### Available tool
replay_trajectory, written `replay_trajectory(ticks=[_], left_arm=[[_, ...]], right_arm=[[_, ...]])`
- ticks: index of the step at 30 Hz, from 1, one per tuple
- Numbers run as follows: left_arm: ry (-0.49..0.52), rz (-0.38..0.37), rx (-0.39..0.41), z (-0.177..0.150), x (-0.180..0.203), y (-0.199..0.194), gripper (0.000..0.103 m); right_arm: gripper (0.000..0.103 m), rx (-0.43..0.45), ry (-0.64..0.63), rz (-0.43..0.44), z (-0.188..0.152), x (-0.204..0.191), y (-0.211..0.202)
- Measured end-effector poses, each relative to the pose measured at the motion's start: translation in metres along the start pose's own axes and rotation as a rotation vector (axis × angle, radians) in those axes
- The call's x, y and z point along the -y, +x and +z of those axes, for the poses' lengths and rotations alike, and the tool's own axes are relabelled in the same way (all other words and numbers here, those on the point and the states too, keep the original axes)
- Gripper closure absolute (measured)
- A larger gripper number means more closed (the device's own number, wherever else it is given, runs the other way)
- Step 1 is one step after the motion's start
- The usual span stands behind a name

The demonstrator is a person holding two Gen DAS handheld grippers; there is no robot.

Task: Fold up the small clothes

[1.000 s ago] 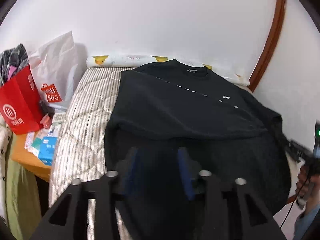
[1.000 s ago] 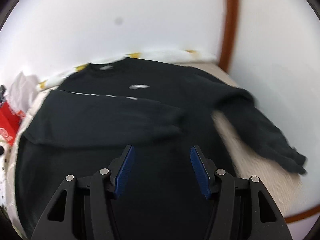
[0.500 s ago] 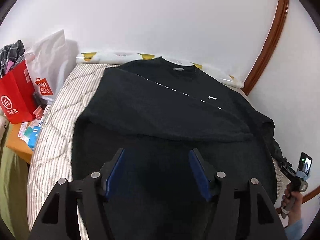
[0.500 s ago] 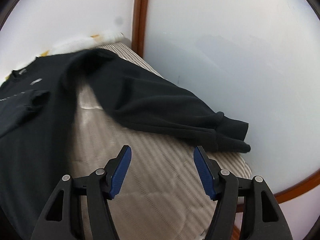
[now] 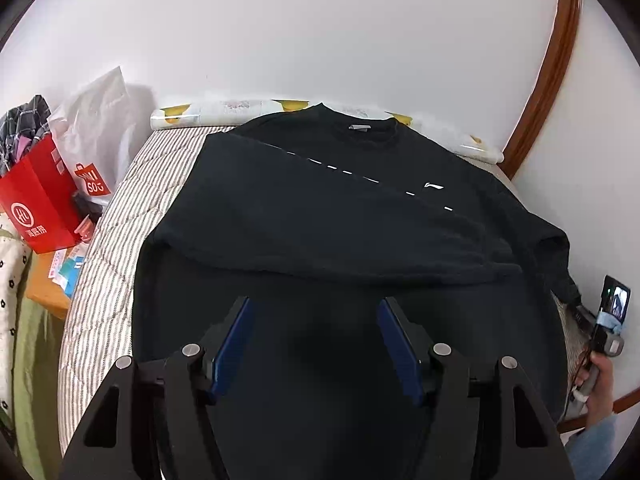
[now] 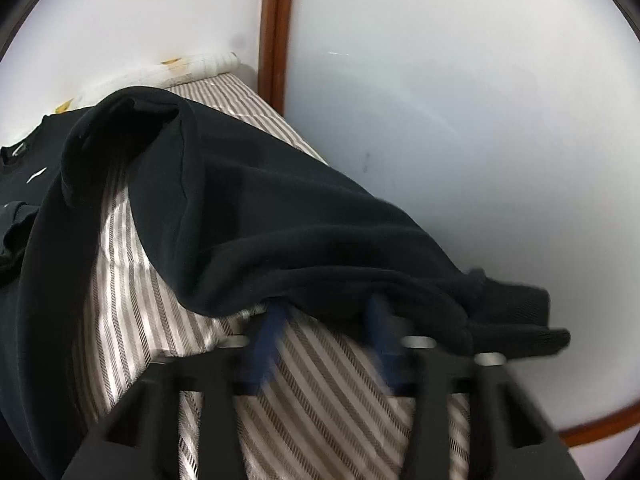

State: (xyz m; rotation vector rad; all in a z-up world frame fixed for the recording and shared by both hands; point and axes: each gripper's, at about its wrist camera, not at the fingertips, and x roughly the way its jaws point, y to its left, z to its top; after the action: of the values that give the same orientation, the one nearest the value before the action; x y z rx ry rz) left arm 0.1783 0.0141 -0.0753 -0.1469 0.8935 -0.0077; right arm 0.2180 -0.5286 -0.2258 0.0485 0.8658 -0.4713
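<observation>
A black long-sleeved sweatshirt (image 5: 328,216) lies on a striped mattress (image 5: 108,264). One sleeve is folded across its chest. My left gripper (image 5: 314,320) is open and empty above the sweatshirt's lower half. The other sleeve (image 6: 280,220) lies spread on the mattress (image 6: 132,320) beside the wall, cuff to the right. My right gripper (image 6: 326,312) is open, its blue fingertips right at the sleeve's lower edge near the cuff; the view is blurred by motion.
A red paper bag (image 5: 38,196), a white plastic bag (image 5: 96,144) and clutter stand left of the mattress. A rolled printed cloth (image 5: 224,110) lies along the back wall. A white wall with a brown frame (image 6: 276,28) borders the mattress on the right.
My right gripper swung right from the sweatshirt's body to the spread sleeve and closed in on its lower edge. My left gripper opened and lifted back a little.
</observation>
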Motion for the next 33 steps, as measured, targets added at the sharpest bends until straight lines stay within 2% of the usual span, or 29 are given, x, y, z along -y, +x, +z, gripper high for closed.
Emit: replay_trajectory(ticks=[2,6,8,10,13,17,21,24,26,28,31,33], left_arm=[[-0.015,0.002,0.008,0.001,-0.006,-0.003,0.041],[-0.024,0.019,0.017,0.002,-0.019,-0.003,0.041],[-0.028,0.021,0.02,0.002,-0.024,-0.001,0.041],[-0.045,0.014,0.017,0.002,-0.031,0.002,0.041],[-0.069,-0.002,0.012,0.001,-0.038,0.006,0.041],[-0.079,-0.008,0.016,-0.002,-0.048,0.008,0.041],[-0.079,0.008,0.022,-0.002,-0.059,0.009,0.041],[-0.087,0.007,0.02,-0.002,-0.069,0.011,0.041],[-0.089,0.006,0.017,-0.003,-0.073,0.013,0.041],[-0.089,0.006,0.009,-0.005,-0.078,0.016,0.041],[-0.096,0.006,-0.007,-0.006,-0.086,0.022,0.041],[-0.1,0.009,-0.02,-0.007,-0.09,0.027,0.041]], right_arm=[[0.096,0.018,-0.006,-0.029,0.01,0.006,0.005],[0.096,0.069,0.113,-0.073,0.044,0.043,-0.01],[0.096,0.111,0.154,-0.038,0.063,0.053,-0.027],[0.096,0.164,0.141,-0.02,0.077,0.045,-0.047],[0.096,0.274,0.076,0.029,0.097,0.01,-0.092],[0.096,0.371,0.01,0.159,0.118,-0.05,-0.145],[0.096,0.464,-0.131,0.295,0.124,-0.137,-0.198],[0.096,0.498,-0.231,0.407,0.115,-0.197,-0.224],[0.096,0.509,-0.291,0.458,0.106,-0.23,-0.231],[0.095,0.508,-0.368,0.492,0.082,-0.262,-0.235],[0.095,0.441,-0.437,0.516,0.063,-0.303,-0.215],[0.095,0.381,-0.437,0.525,0.054,-0.319,-0.199]])
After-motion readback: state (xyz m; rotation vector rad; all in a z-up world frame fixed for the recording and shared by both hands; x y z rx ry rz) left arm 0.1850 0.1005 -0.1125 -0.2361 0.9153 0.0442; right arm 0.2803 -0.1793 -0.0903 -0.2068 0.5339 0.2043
